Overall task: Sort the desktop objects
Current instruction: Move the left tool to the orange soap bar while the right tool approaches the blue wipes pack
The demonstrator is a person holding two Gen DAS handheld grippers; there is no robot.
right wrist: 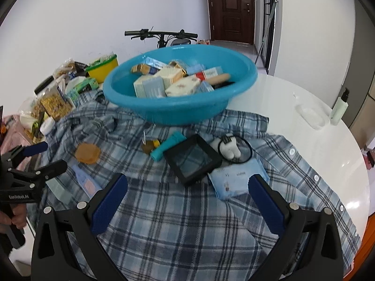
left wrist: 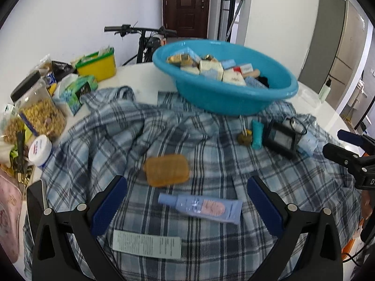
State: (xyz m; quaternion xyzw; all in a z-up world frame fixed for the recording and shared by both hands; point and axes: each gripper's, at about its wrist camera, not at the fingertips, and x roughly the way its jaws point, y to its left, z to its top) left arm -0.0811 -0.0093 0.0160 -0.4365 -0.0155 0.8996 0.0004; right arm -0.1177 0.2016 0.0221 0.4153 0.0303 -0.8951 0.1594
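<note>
My left claw (left wrist: 187, 201) hung wide open and empty — the tube (left wrist: 200, 207) lay between its fingers, long axis crosswise — nearer than my right claw (right wrist: 187, 201), also open.

White table (right wrist: 304, 89) under plaid shirt (right wrist: 175, 210), pump bottle (right wrist: 339, 107), perhaps a clear dish (right wrist: 311, 116).

Both views are bright with even daylight and soft, faint shadows. Black corners ring each fisheye picture, and straight lines such as the dark brown wooden door (left wrist: 186, 5) bow toward the edges. The glossy white round tabletop (right wrist: 328, 154) carries pale glare patches on its right side. The round turquoise plastic basin (right wrist: 180, 86) and its contents look slightly smeared by motion blur.
</note>
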